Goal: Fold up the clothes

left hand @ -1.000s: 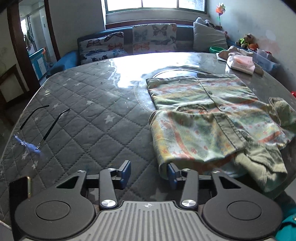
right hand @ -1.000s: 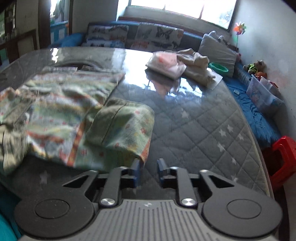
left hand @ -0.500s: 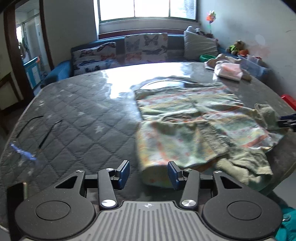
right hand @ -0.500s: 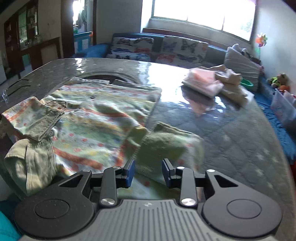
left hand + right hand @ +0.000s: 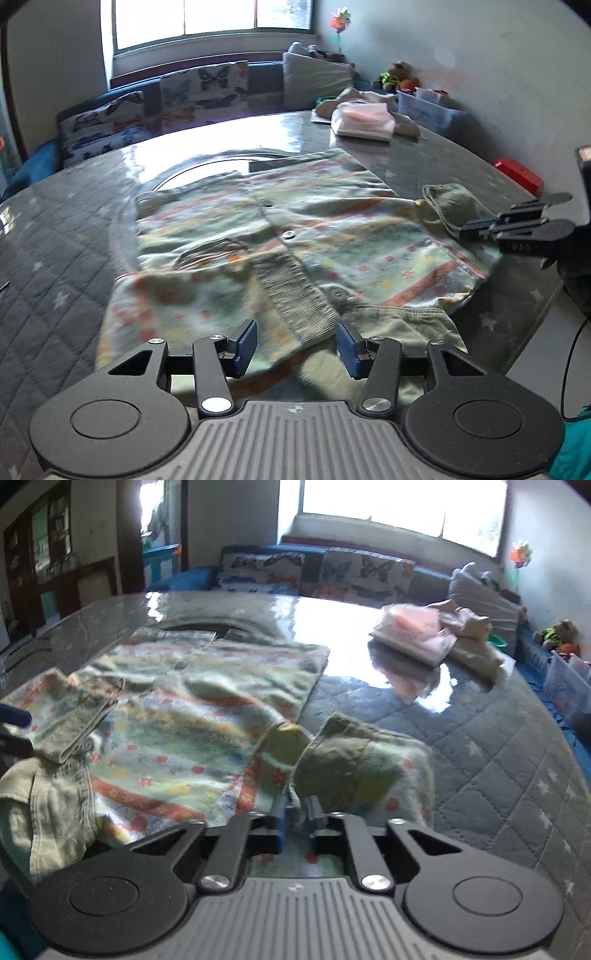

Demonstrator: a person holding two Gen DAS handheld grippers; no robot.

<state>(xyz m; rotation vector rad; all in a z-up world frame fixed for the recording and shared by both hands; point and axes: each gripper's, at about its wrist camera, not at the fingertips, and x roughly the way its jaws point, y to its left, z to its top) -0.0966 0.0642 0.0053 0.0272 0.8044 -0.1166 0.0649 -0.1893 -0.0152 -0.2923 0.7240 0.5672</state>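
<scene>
A green shirt with pastel stripes and small flowers lies buttoned and face up on the grey quilted table. Its left sleeve is folded in over the body. My left gripper hovers open at the near edge of that folded sleeve, with cloth below the gap. The right sleeve is bunched and raised, and my right gripper is shut on its edge. In the left wrist view the right gripper shows at the shirt's right side, pinching the right sleeve.
A stack of folded pink clothes sits at the table's far right. A sofa with butterfly cushions runs behind the table. A red stool and a plastic bin stand past the right edge.
My left gripper has swung right, over the folded left sleeve. My right gripper has closed on the right sleeve and lifted its edge off the table.
</scene>
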